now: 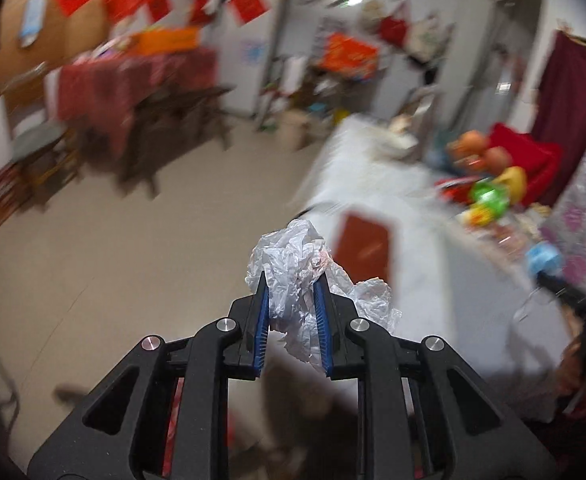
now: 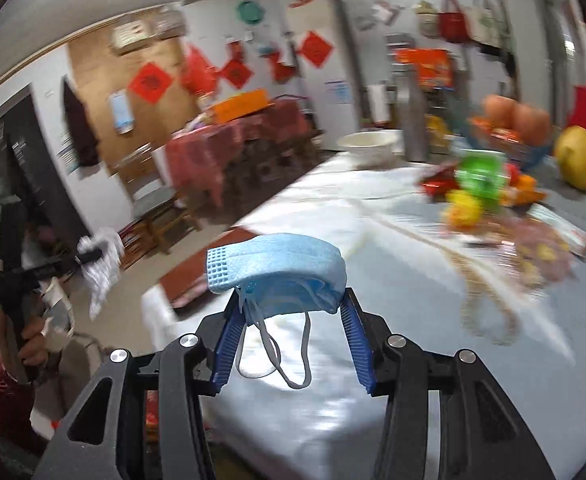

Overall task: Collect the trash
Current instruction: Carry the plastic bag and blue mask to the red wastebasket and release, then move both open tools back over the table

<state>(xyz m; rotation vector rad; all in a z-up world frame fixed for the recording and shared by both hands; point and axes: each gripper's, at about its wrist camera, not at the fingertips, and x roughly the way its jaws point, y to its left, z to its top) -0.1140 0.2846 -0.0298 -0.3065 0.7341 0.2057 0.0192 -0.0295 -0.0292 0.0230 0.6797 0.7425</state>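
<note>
Looking along our left gripper point(image 1: 291, 292), we see it clamped on crumpled white plastic point(image 1: 293, 276), held over the floor, table point(image 1: 433, 280) to its right. Along our right gripper point(image 2: 293, 300), the pads pinch a blue face mask point(image 2: 277, 264), lying crosswise above the table.

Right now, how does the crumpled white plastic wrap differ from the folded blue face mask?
The crumpled white plastic wrap is a shapeless, translucent wad; the folded blue face mask is a neat curved stack with ear loops dangling. The left gripper holds the wrap over the floor; the right gripper holds the mask over the white-clothed table. Both are lifted and clamped.
</note>
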